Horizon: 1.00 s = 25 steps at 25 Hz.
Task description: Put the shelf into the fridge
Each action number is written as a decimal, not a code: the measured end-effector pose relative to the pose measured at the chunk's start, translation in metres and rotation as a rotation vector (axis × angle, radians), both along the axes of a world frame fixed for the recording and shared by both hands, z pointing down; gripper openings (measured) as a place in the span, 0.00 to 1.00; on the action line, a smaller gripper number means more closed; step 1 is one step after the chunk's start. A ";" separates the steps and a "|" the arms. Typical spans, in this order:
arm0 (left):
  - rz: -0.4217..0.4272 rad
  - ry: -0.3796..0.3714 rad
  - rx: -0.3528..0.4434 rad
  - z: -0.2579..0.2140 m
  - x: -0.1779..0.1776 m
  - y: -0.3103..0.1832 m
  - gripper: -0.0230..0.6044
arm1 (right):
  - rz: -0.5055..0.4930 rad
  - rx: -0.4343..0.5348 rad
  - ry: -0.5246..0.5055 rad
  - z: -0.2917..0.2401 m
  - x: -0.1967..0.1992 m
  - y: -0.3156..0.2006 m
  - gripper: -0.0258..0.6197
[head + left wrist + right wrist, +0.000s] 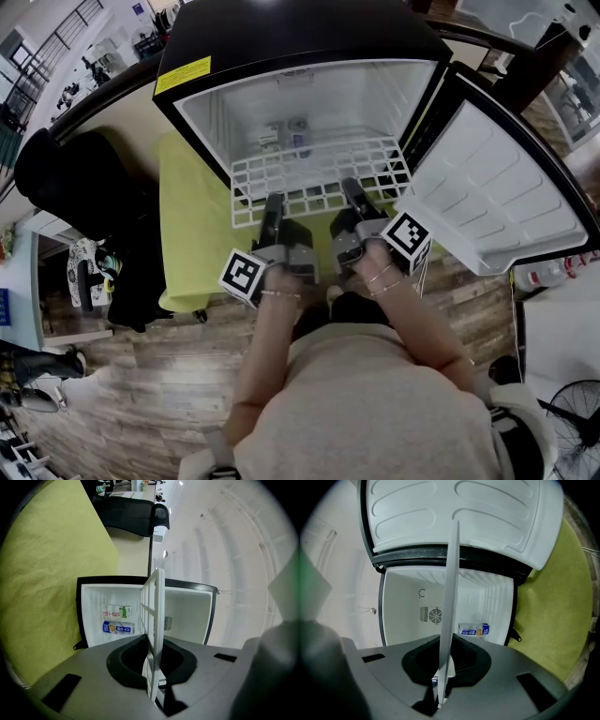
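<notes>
Shelf [319, 171] pinched at near edge by my left tongs [273, 202] and right tongs [349, 189], at fridge [300, 37] mouth; I'd keep it level, pushing both sides evenly.

The head camera is looking steeply down from above the person, a little way back, taking in the open fridge [309, 56], the wire shelf [319, 178] at its mouth and both tools. The camera on the left tool [272, 202] is riding close behind its jaws, facing along them into the fridge cavity. The one on the right tool [352, 194] is doing likewise from the other side. Both are sitting rolled sideways, so the shelf is showing edge-on as an upright line right before the lens. All three views are sharing the shelf and the white interior. Both tool views are also catching the blue carton [118, 628] inside.
</notes>
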<state>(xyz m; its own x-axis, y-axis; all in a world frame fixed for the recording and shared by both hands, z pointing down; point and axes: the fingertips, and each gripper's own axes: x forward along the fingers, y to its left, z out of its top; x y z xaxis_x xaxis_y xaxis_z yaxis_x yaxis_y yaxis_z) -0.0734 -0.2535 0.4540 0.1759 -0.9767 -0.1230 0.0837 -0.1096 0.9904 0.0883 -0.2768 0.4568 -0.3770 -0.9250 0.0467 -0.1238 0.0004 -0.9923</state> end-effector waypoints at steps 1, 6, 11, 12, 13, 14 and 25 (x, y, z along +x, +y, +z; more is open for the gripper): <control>0.002 0.001 -0.001 -0.001 0.000 0.000 0.09 | 0.001 -0.001 0.000 0.000 0.000 0.000 0.09; 0.007 -0.002 -0.001 0.002 0.001 -0.001 0.09 | 0.000 -0.007 0.004 0.003 0.001 -0.002 0.09; 0.007 -0.012 0.001 0.001 0.002 -0.004 0.09 | -0.004 -0.009 0.007 0.003 0.002 -0.008 0.09; 0.006 -0.014 0.001 0.001 0.003 -0.006 0.09 | -0.006 -0.009 0.007 0.004 0.002 -0.010 0.09; 0.004 -0.017 0.001 0.001 0.003 -0.007 0.09 | -0.007 -0.010 0.005 0.004 0.002 -0.011 0.09; 0.003 -0.021 0.001 0.002 0.003 -0.009 0.09 | -0.009 -0.011 0.004 0.005 0.002 -0.013 0.09; 0.002 -0.044 0.007 0.005 0.003 -0.023 0.09 | -0.023 -0.006 -0.002 0.007 0.001 -0.028 0.09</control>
